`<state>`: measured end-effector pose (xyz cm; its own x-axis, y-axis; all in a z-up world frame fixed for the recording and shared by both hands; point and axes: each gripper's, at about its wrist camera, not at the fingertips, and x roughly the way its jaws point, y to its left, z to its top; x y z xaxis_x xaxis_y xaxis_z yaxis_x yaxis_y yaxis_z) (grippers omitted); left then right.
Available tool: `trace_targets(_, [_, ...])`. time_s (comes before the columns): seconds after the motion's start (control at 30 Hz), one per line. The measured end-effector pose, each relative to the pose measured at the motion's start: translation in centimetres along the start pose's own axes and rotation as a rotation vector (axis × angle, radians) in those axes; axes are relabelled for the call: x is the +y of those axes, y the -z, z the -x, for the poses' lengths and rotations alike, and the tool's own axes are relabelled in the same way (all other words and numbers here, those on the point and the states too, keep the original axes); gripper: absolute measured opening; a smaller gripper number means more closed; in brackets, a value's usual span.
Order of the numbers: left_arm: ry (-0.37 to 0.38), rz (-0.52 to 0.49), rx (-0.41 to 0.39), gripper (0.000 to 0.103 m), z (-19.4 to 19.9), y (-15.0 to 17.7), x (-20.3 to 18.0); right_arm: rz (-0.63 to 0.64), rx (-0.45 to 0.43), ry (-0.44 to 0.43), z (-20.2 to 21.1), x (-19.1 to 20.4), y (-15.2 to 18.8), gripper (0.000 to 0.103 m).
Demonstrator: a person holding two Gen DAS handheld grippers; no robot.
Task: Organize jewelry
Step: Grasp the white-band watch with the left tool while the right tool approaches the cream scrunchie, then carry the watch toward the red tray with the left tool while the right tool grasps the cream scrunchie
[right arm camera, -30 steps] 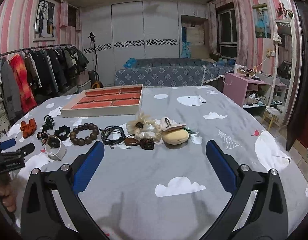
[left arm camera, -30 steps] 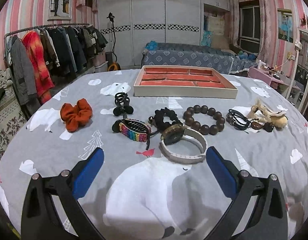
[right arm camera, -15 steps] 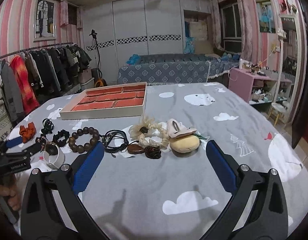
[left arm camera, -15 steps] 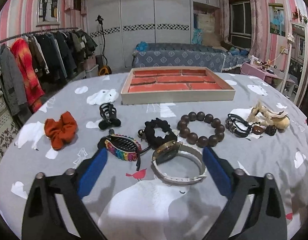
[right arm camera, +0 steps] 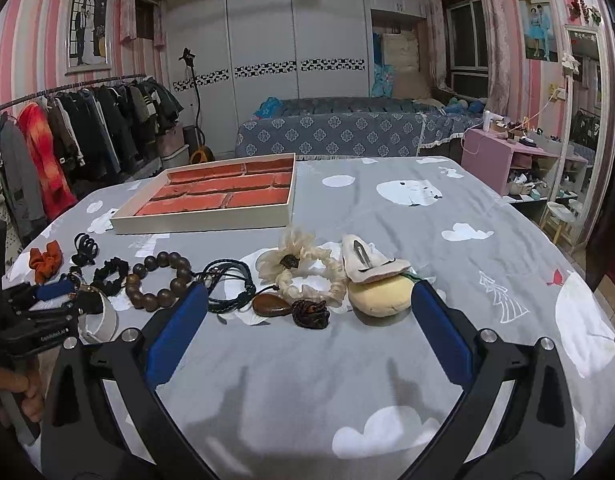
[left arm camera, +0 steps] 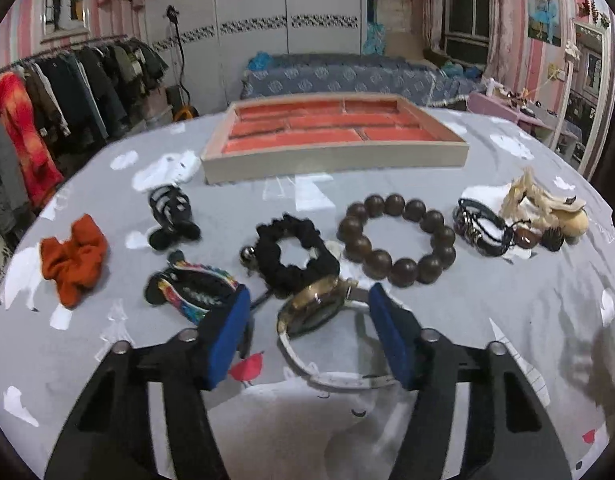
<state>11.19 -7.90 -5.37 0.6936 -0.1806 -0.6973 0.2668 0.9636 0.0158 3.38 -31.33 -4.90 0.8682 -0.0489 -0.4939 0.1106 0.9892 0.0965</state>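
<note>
A: Step in hand? Quick.

B: Left gripper (left arm camera: 309, 320) going for the wristwatch (left arm camera: 319, 312), white strap, gold-rimmed face. Tongs apart, one blue pad each side of the watch; right pad looks to be at the strap, left pad not on it. Not clamped yet.

A: Right gripper (right arm camera: 307, 320)?

B: Tongs wide apart, holding nothing, hovering near the brown pendant (right arm camera: 272, 305) and the yellow pouch (right arm camera: 381, 296). Idle, I'd say.

A: Where's the watch sitting?

B: On the grey bedspread (left arm camera: 527, 320), near edge of the jewelry row, just near of the black scrunchie (left arm camera: 293, 254), left and near of the wooden bead bracelet (left arm camera: 395, 240). Rainbow hair clip (left arm camera: 195, 290) just beside the left pad.

A: How to do it well?

B: Close on the strap loop, not the tilted face, which looks slick. The strap should flex, so squeeze slowly. Keep the left pad off the rainbow clip or it drags along. Lift straight up before travelling.

A: Destination?

B: Tray (left arm camera: 335, 156) with orange-lined compartments, far side of the row, nothing visible in it. Which compartment, can't judge.
</note>
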Motion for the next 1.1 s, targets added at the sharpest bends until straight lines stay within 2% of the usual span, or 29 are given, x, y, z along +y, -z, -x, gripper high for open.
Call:
trace_targets(0.07, [0.007, 0.007, 0.036, 0.048, -0.8, 0.0, 0.1, 0.004, 0.005, 0.003, -0.6, -0.1, -0.2, 0.099])
trace_targets(0.13, [0.028, 0.010, 0.086, 0.037, -1.8, 0.0, 0.2, 0.005, 0.009, 0.006, -1.3, -0.2, -0.5, 0.099])
trace_targets(0.17, [0.034, 0.009, 0.097, 0.036, -2.0, 0.1, 0.2, 0.006, 0.009, 0.006, -1.5, -0.3, -0.6, 0.099])
trace_targets(0.27, [0.044, 0.010, 0.089, 0.030, -2.0, 0.0, 0.3, 0.012, 0.012, 0.011, -2.3, -0.5, -1.0, 0.099])
trace_targets(0.4, [0.064, 0.026, 0.052, 0.029, -1.4, 0.0, 0.5, 0.014, 0.020, 0.023, -3.1, -0.6, -1.2, 0.099])
trace_targets(0.43, [0.062, 0.031, 0.042, 0.023, -1.1, 0.1, 0.6, 0.015, 0.021, 0.026, -3.2, -0.6, -1.2, 0.099])
trace_targets(0.5, [0.071, 0.038, 0.036, 0.018, -0.8, 0.1, 0.5, 0.018, 0.023, 0.028, -3.4, -0.6, -1.3, 0.099])
trace_targets(0.73, [0.099, 0.054, 0.031, 0.016, -0.1, 0.1, 0.5, 0.020, 0.029, 0.047, -3.8, -0.7, -1.6, 0.099])
trace_targets(1.1, [0.093, 0.065, 0.002, 0.015, 0.7, -0.2, 1.0, 0.016, 0.037, 0.056, -5.4, -0.1, -2.3, 0.099])
